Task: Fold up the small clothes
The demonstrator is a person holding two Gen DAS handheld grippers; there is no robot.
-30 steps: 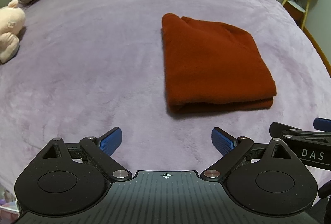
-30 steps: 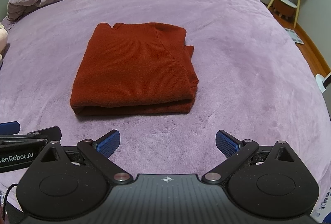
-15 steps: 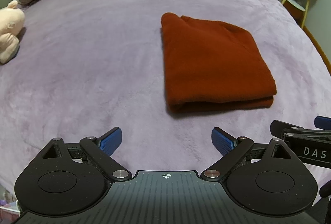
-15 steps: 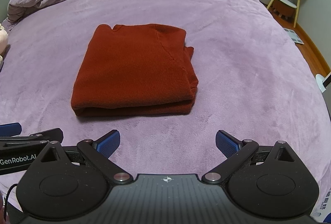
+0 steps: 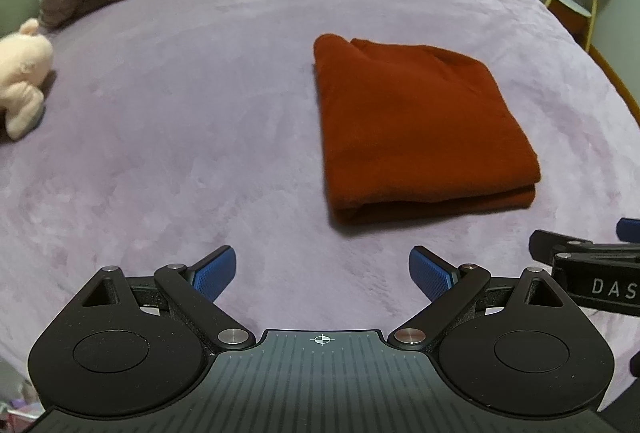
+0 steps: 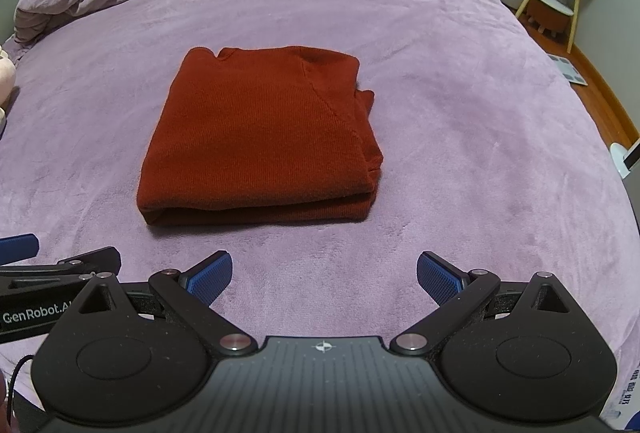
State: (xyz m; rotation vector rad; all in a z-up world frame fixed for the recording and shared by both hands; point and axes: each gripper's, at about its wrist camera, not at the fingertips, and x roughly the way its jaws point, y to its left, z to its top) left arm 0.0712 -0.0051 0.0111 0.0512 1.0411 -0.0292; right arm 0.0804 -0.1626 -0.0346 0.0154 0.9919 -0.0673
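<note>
Rust-red sweater [image 6: 260, 141] sits folded on bed [image 6: 460, 93], looks done. Left claw [image 5: 322, 273] & right claw [image 6: 324, 275] both released, empty. Next: prob grab another garment.

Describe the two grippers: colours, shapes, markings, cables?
Both match. The left gripper and right gripper have matte black linkage arms, round black discs, silver pivot pins, blue textured pads and a ribbed body with a crosshair mark. White lettering on the sides. Thin black cable beside the right one.
</note>
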